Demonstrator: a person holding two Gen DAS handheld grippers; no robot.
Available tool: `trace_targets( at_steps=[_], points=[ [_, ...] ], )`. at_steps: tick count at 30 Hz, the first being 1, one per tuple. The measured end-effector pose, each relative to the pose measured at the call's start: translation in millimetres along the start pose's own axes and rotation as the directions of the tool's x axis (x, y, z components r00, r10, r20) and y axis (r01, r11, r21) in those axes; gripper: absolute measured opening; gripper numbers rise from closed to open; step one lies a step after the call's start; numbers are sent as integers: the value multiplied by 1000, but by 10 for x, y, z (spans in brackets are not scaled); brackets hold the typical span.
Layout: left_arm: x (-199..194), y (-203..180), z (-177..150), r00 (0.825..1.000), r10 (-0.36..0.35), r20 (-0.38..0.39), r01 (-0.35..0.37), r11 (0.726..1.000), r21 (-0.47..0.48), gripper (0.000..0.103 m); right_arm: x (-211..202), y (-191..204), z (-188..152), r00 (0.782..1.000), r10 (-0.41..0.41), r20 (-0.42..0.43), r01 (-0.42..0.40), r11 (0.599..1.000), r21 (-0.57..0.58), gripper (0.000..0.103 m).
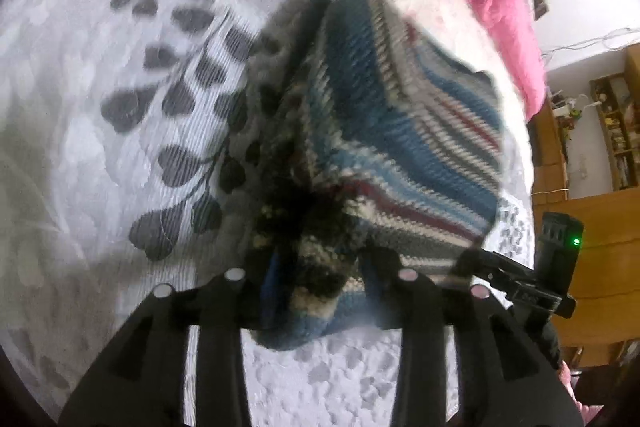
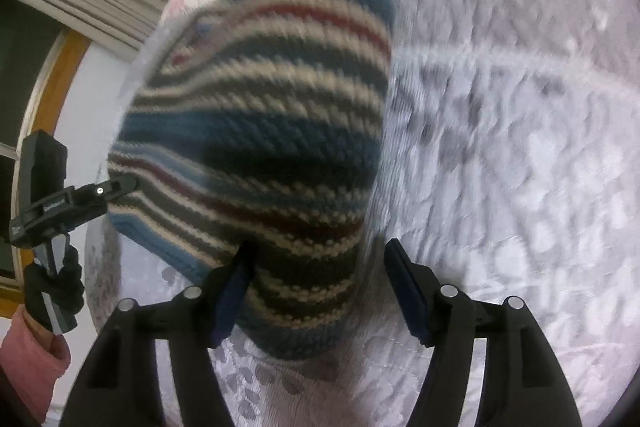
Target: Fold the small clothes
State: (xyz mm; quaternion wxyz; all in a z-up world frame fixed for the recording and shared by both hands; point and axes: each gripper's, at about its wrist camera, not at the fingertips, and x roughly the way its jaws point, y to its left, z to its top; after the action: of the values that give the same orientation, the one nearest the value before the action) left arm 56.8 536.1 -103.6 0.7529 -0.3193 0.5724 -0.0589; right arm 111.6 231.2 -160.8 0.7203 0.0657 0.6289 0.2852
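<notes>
Left wrist view: the left tongs [image 1: 316, 279] are clamped on a striped knit [image 1: 400, 131], a bunched corner pinched between the 2 fingers [image 1: 384, 267]. The knit rises ahead of the tongs, lifted off the bedspread [image 1: 120, 67], which shows grey leaf prints to the left. Its far right corner meets the right tongs [image 1: 472, 263], seen from outside. A pink blanket [image 1: 500, 7] lies far ahead to the right. The frame is blurred.

Right wrist view: the right tongs [image 2: 320, 291] stand with fingers [image 2: 412, 299] apart; the knit [image 2: 272, 127] hangs between and ahead of them, touching the left pad, clear of the right one. At the knit's left edge the left tongs [image 2: 128, 183] bite its corner, held by a gloved hand [image 2: 54, 287] in a pink sleeve [image 2: 28, 359]. The bedspread [image 2: 520, 167] spreads right of the tongs.
</notes>
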Motion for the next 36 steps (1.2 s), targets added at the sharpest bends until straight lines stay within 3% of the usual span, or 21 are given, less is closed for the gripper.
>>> trace_targets(
  at_steps=[3,7,19,27,31,36],
  points=[
    [-207,-59,97,998,-20,58,19,1000,21,59,-238,-42,99,998,27,63,-29,999,20,68],
    [-247,-81,320,997,-33,76,32,999,9,63,-410,-74,221,994,40,104,-45,998,46,75],
    [262,-150,879,999,-2,-35,5,998,62,68,-341,-186,405,993,62,104,-69,995,69,75],
    [655,104,1058,985,-97,-140,102,994,29,82,-53,-263,569,986,147,79,-155,982,108,81],
    [835,-43,1069,971,-137,-196,157,984,90,90,61,-258,656,979,191,71,-198,974,114,83],
    [1052,-222,1020,964,-69,-258,125,971,204,96,259,-212,766,978,206,40,-210,971,116,96]
  ],
)
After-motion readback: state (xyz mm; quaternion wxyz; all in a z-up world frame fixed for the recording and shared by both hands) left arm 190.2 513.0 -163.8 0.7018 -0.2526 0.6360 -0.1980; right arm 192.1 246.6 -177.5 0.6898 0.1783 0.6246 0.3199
